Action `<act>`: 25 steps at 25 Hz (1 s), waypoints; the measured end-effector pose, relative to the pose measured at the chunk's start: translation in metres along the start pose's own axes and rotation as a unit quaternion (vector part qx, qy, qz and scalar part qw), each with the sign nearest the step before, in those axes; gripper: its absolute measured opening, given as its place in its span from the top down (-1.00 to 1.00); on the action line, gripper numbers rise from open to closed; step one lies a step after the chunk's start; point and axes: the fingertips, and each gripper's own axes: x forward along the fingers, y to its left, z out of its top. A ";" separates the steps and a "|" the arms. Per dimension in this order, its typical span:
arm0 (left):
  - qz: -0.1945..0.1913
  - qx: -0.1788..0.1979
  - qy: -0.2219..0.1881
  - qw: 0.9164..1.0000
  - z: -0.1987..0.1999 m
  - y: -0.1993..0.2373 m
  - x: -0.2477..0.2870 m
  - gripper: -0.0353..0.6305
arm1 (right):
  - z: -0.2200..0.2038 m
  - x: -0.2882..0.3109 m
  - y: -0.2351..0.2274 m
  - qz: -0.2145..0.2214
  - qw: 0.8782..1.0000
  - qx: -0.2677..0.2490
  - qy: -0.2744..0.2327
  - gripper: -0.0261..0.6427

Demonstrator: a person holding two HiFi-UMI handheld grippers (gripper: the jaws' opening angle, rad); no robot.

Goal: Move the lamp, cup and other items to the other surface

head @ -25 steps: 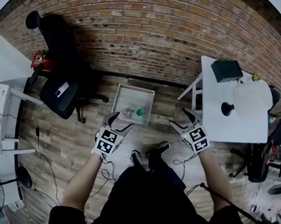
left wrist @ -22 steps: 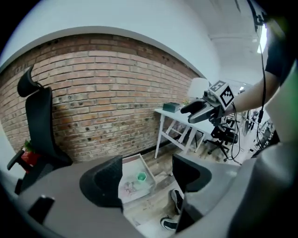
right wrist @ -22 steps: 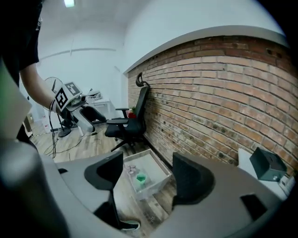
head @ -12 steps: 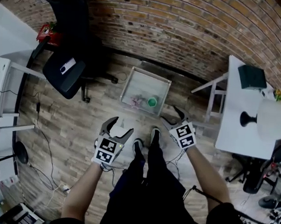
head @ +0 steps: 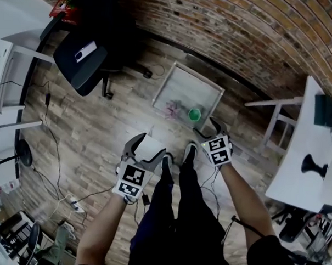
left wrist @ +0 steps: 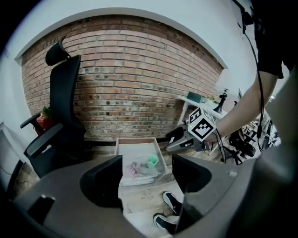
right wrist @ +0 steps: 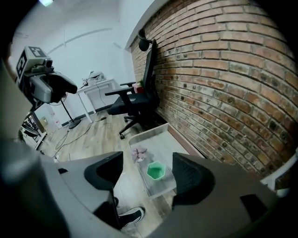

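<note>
Your right claw (right wrist: pixel 148 163) stands spread with nothing between its jaws. They have just been opening a shade wider, and the claw looks down past them at the green cup (right wrist: pixel 156 171). Your left claw (left wrist: pixel 146 179) is spread and empty too, aimed at the same spot from further back, above your shoes (left wrist: pixel 173 202).

The cup sits upright at the near end of a shallow tray (right wrist: pixel 148 132) on the floor by the brick wall (right wrist: pixel 223 83), just beside a crumpled pink thing (right wrist: pixel 138 153) that I cannot identify. The cup looks like thin, stiff plastic with faceted sides — light, probably empty, and apt to skate or tip if nudged. Take it low across two opposite flat faces and squeeze gently.

The lamp (head: pixel 313 165) stands well apart on the white counter (head: pixel 293 178) at your right — probably top-heavy, so grip its slim stem just above the black base.
</note>
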 end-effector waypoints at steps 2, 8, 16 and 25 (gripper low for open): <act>0.009 -0.021 0.003 1.000 -0.013 0.007 0.009 -0.10 | -0.011 0.025 -0.005 0.007 1.000 0.002 0.011 -0.09; 0.016 -0.060 0.014 0.998 -0.046 0.020 0.048 -0.10 | -0.041 0.093 -0.024 0.014 0.999 0.005 0.048 -0.19; 0.010 -0.080 0.019 0.997 -0.073 0.021 0.075 -0.10 | -0.098 0.165 -0.022 0.032 0.994 0.032 0.103 -0.31; 0.011 -0.087 0.024 0.996 -0.085 0.028 0.077 -0.10 | -0.117 0.202 -0.029 0.013 0.991 0.041 0.130 -0.07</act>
